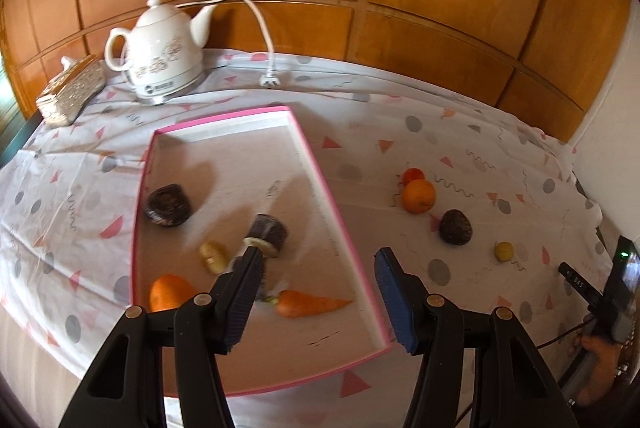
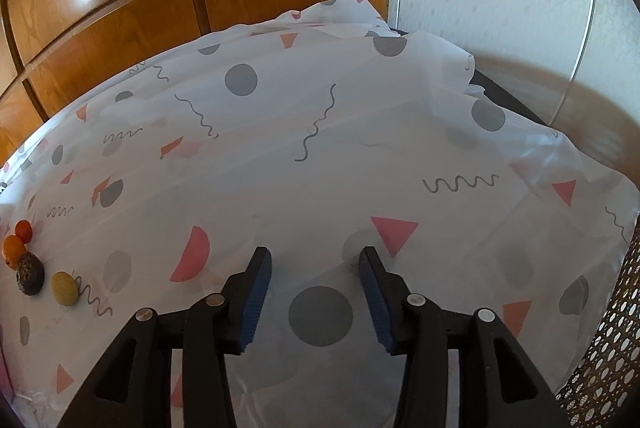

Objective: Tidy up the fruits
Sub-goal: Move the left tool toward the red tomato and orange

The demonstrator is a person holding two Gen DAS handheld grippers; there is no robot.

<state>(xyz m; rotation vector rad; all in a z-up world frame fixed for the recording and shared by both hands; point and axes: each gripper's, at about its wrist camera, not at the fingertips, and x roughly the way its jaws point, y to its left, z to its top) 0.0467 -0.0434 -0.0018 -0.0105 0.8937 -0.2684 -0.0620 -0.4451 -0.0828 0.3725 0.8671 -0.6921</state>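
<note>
You are holding the left gripper (image 1: 316, 268) wide open above the pink tray (image 1: 320, 184), gripping nothing; the carrot (image 1: 310, 303) is lying inside. Your right gripper (image 2: 314, 264) is hovering open and empty over the tablecloth (image 2: 320, 148), with the orange (image 2: 14, 248) far left.

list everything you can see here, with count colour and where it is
tray: 1, pink rim, centre of the table
dark fruits in tray: 2, dark brown, one far left, one mid
orange in tray: 1, orange, near left corner
small yellow fruit in tray: 1, yellowish, left of centre
carrot: 1, orange, near end of tray
fruits on cloth: 4, red-orange, orange, dark brown, yellow, right of tray
tablecloth: 1, white with shapes
teapot: 1, white, far left
patterned box: 1, pale, left of teapot
plug: 1, white, behind tray
left tool: open, over tray
right tool: open, over bare cloth
</note>
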